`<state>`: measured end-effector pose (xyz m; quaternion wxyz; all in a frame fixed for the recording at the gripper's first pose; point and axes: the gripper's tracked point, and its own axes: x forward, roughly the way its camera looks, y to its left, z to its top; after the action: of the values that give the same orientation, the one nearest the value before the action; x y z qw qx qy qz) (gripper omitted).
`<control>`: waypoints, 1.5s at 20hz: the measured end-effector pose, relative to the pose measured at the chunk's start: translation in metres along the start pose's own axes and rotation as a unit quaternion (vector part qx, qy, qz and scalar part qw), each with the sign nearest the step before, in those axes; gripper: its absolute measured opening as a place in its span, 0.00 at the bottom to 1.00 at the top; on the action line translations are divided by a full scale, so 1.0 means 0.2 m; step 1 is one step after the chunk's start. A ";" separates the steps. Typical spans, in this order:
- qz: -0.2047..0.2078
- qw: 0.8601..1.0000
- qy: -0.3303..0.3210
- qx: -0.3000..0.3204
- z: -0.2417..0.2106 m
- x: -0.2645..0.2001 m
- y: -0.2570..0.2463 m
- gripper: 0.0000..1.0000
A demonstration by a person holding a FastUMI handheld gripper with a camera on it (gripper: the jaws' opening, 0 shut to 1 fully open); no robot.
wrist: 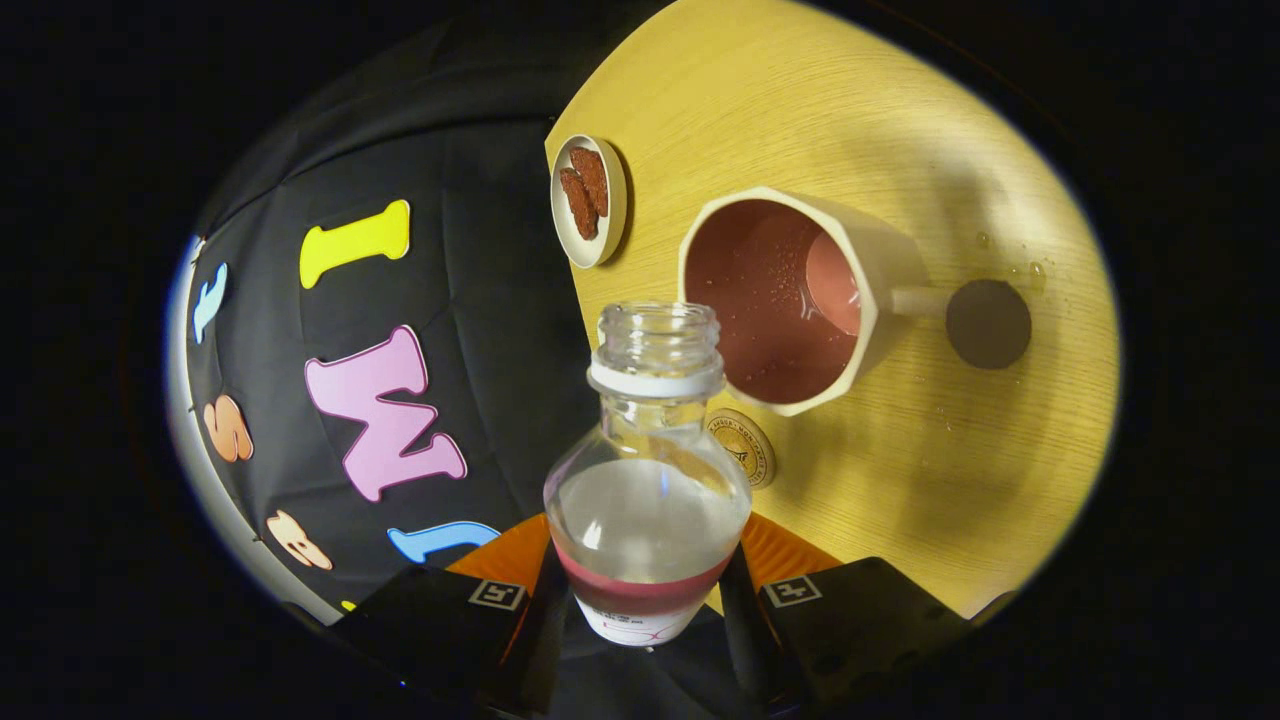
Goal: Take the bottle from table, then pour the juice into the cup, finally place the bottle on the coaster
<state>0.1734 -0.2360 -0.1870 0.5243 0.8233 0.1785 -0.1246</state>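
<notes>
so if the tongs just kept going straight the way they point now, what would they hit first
The tongs, shut on the clear plastic bottle, point toward the cream faceted cup. Its open neck would probably meet the cup's near rim first, though depth is hard to judge in this view.

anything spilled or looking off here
Yes: small droplets lie on the table beyond the cup, near its handle and a dark round disc. The open bottle, clamped in the hand-held gripper, is tipped towards the cup.
</notes>
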 end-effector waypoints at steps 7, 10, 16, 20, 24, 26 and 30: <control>-0.012 0.999 0.006 0.044 -0.03 0.01 -0.02 0.71; -0.003 0.998 0.003 0.068 -0.04 0.01 0.00 0.71; 0.004 0.995 0.009 0.101 -0.06 0.03 0.05 0.71; 0.002 0.994 0.017 0.112 -0.09 0.03 0.06 0.71; 0.006 0.991 0.016 0.131 -0.07 0.01 0.07 0.71; 0.010 0.989 0.013 0.148 -0.05 0.00 0.09 0.71; 0.008 0.984 0.017 0.177 -0.03 -0.01 0.08 0.71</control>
<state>0.1796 -0.2374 -0.1704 0.3681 0.9066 0.1556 -0.1356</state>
